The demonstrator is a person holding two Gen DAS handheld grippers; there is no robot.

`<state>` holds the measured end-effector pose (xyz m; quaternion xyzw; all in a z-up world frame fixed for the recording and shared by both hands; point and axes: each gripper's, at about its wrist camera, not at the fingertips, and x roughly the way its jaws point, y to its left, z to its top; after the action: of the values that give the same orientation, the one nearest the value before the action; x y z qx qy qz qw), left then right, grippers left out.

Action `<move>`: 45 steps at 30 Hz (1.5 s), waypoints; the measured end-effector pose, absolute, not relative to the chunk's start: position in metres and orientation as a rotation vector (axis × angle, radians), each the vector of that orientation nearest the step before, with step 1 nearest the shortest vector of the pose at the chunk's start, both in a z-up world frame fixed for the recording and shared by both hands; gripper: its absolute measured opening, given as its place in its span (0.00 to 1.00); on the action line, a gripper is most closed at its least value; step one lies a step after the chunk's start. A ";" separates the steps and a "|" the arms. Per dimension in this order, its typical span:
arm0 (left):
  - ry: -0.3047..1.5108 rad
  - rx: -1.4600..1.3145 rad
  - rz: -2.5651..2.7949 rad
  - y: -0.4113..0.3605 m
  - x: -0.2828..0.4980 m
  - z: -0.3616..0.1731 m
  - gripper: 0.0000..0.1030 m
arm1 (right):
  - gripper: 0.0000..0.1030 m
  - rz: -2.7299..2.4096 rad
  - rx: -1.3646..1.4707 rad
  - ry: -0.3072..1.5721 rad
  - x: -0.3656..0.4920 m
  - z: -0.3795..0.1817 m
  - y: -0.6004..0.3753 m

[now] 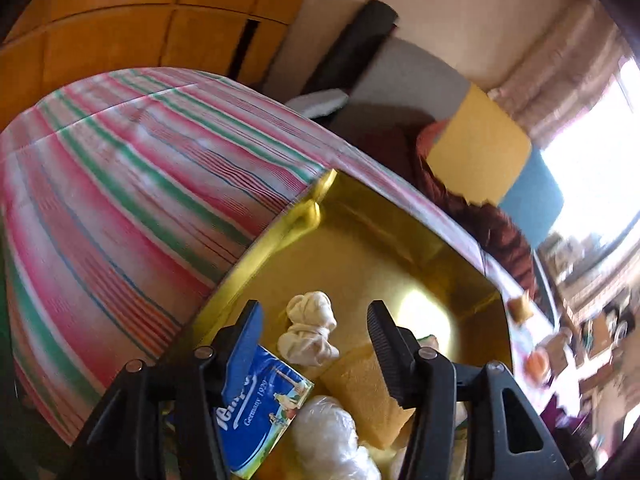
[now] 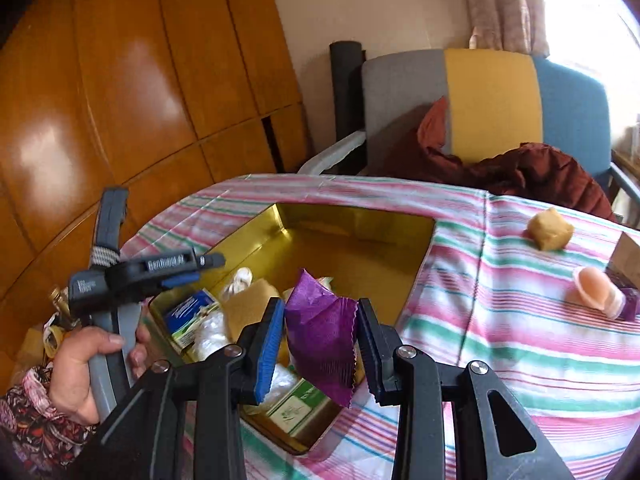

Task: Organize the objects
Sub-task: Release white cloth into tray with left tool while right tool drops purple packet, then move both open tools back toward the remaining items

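Two grippers hang over the gold tin (image 2: 256, 236) at frame centre: the right gripper (image 2: 320, 340) pinches a purple packet (image 2: 320, 324), while the left gripper (image 1: 316, 340) has its fingers spread above a knotted white cloth (image 1: 310, 330).

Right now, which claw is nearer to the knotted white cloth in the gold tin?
Left. The left claw hangs open right over the knotted white cloth in the gold tin. The right claw is at the tin's near corner, shut on a purple packet.

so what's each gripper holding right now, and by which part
Right gripper: crinkled purple foil packet, pinched across its middle. Left gripper: open, holding nothing.
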<state>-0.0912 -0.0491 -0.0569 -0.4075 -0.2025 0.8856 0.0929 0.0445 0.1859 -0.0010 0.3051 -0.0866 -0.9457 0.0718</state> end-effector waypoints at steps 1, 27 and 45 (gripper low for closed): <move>-0.632 -1.205 2.647 -0.052 -0.088 -0.054 0.53 | 0.36 -2.835 0.925 -0.252 0.044 -0.002 0.184; -0.586 -1.169 2.645 -0.021 -0.067 -0.022 0.58 | 0.52 -2.932 1.096 -0.159 0.004 -0.026 0.184; -0.406 -1.171 2.563 0.026 -0.048 -0.024 0.58 | 0.59 -3.006 1.113 -0.354 0.028 -0.026 0.227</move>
<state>-0.0485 0.0263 -0.0240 -0.4068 -0.1411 0.8905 0.1469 0.0283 0.2272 -0.0258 0.3448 -0.1097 -0.9313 -0.0418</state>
